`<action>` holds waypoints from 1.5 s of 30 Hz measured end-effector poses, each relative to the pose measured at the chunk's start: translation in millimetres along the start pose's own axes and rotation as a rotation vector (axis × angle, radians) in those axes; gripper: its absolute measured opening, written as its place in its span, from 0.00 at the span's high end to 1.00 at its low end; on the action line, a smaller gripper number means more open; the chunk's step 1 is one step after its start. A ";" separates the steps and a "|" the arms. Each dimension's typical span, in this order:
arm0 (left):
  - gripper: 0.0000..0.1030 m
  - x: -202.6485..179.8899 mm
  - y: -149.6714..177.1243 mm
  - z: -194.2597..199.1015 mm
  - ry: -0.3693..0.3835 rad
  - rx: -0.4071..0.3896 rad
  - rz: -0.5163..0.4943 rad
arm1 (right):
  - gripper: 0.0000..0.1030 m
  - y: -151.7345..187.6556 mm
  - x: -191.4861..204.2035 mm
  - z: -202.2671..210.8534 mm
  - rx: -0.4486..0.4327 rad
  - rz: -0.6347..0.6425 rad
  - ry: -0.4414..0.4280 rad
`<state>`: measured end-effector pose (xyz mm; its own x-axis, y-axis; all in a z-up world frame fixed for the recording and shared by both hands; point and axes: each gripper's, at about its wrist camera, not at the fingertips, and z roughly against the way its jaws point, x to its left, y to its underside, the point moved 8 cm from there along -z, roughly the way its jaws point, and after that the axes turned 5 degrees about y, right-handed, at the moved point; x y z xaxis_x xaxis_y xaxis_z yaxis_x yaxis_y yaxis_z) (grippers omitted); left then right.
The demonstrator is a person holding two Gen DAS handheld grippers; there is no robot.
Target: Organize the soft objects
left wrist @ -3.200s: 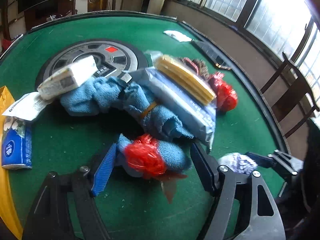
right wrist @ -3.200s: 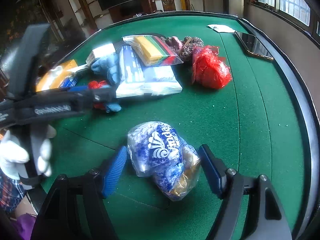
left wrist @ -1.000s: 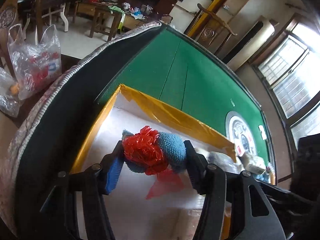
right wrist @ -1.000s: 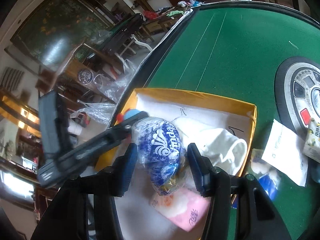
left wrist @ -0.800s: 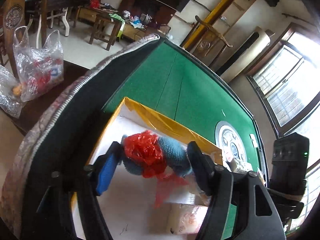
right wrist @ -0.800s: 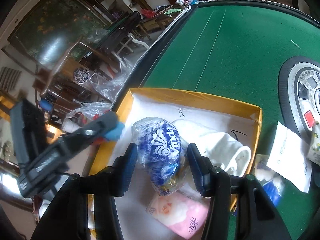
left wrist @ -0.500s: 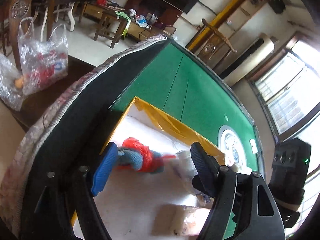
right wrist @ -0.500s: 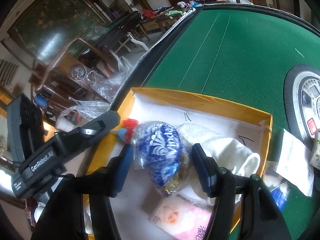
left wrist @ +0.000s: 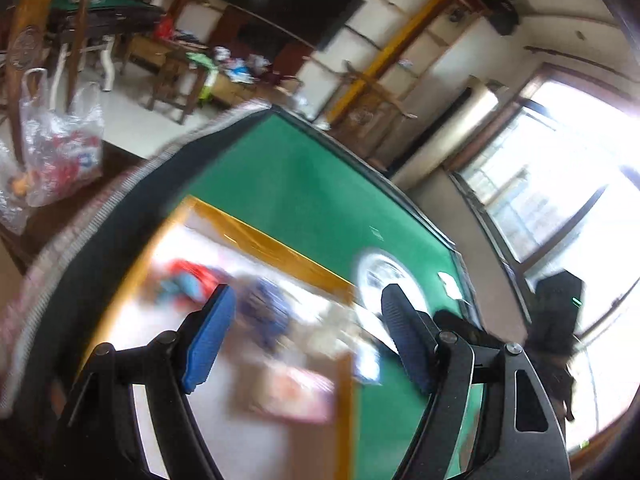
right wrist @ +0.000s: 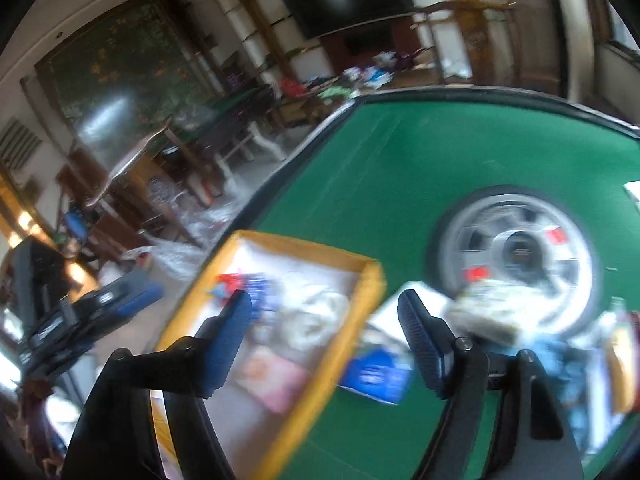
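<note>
The yellow-rimmed box [left wrist: 280,250] [right wrist: 372,276] lies on the green table, blurred in both views. Inside it rest the red-and-blue knitted bundle [left wrist: 184,280] [right wrist: 230,280], the blue-and-white plastic packet [left wrist: 268,308] [right wrist: 260,288], a white cloth [right wrist: 316,316] and a pink pack [left wrist: 296,392] [right wrist: 272,376]. My left gripper [left wrist: 306,308] hangs open above the box with nothing between its fingers. My right gripper [right wrist: 324,304] is above the box's right rim, its jaws opening, also with nothing between them. In the right wrist view the left gripper [right wrist: 100,308] shows at the left edge.
A blue tissue pack [right wrist: 376,372] and white paper lie on the felt just right of the box. Further right are the round grey centre panel [right wrist: 516,256] and a pile of blue towels [right wrist: 560,360]. The table's dark padded edge [left wrist: 92,236] runs past the box's left side.
Both grippers let go of their things, which now lie in the box. Both have opened wider, risen and pulled away from the box, and the views have swung.
</note>
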<state>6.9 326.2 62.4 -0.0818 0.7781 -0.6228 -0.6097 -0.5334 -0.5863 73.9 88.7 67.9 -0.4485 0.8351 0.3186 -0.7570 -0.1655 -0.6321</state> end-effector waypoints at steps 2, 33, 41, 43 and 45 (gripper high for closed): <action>0.23 -21.6 16.7 5.7 0.045 0.012 -0.015 | 0.31 1.4 -38.0 11.9 -0.014 -0.039 0.076; 0.23 -73.1 122.8 -12.9 0.103 0.144 -0.070 | 0.14 -2.9 -72.4 -10.3 0.112 0.101 0.151; 0.23 -70.4 121.8 0.1 0.085 0.123 -0.060 | 0.25 -58.0 -90.1 -122.7 0.260 -0.120 0.125; 0.23 -67.3 118.7 4.5 0.077 0.113 -0.055 | 0.51 -41.9 -74.9 -138.0 0.313 -0.054 0.150; 0.23 -64.5 115.8 6.3 0.067 0.106 -0.055 | 0.62 -33.9 -63.0 -135.1 0.316 0.011 0.174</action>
<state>-63.4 216.4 37.9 0.0050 0.7794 -0.6265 -0.6919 -0.4497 -0.5649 192.0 112.5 -26.2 -0.3907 0.9045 0.1709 -0.8742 -0.3064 -0.3766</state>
